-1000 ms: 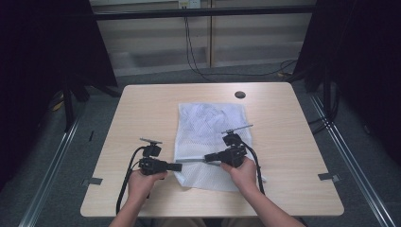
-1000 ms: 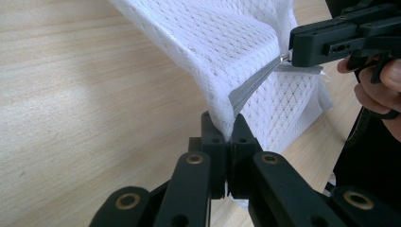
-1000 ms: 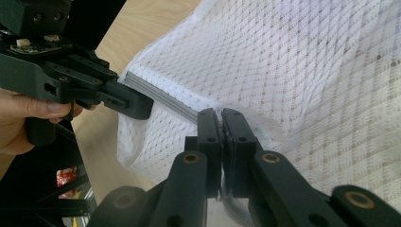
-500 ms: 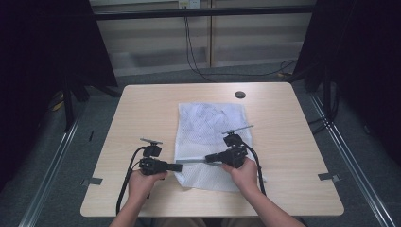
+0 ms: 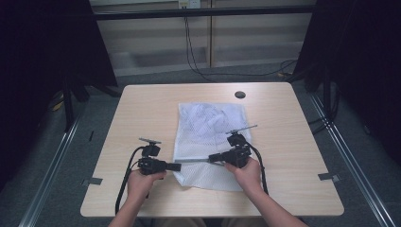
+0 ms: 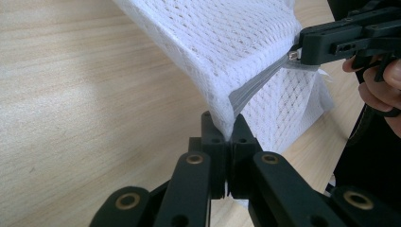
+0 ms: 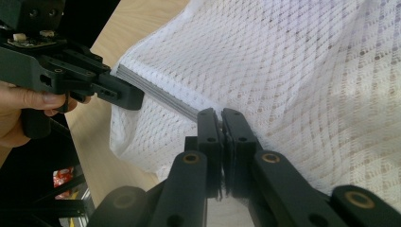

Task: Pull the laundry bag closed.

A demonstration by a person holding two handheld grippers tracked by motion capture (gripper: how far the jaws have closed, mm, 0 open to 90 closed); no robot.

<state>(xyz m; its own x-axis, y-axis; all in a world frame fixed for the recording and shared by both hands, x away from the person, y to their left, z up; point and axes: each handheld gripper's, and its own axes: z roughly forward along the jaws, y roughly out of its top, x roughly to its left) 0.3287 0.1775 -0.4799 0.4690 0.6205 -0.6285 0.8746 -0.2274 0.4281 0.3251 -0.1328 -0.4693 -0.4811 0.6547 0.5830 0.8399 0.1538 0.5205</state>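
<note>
A: So, what takes up the most room?

B: The wooden table (image 5: pixel 156 109), with a white mesh bag (image 5: pixel 208 127) lying flat down its middle, running from near the far edge toward the person. A small dark round cap (image 5: pixel 240 94) sits on the table just past the bag's far right corner.

A: And the tongs against the bag?

B: Both are at its near end. The left gripper (image 5: pixel 176 166) is at the bag's left edge, the right gripper (image 5: pixel 211 157) over its near middle, and they point at each other. Between them a grey zipper strip (image 5: pixel 194 161) is stretched taut.

A: Are they spread or pressed together?

B: Pressed together, both of them. In the left gripper view, the left gripper (image 6: pixel 226 135) pinches a corner of the mesh bag (image 6: pixel 227 42) where the zipper strip (image 6: pixel 257 82) ends, lifting it off the table. In the right gripper view, the right gripper (image 7: pixel 221 116) is clamped on the zipper strip (image 7: pixel 156 92) of the bag (image 7: pixel 293 71).

A: The smallest thing?

B: A small metal piece (image 6: pixel 293 55) at the other tong's tip; I cannot tell what it is.
</note>
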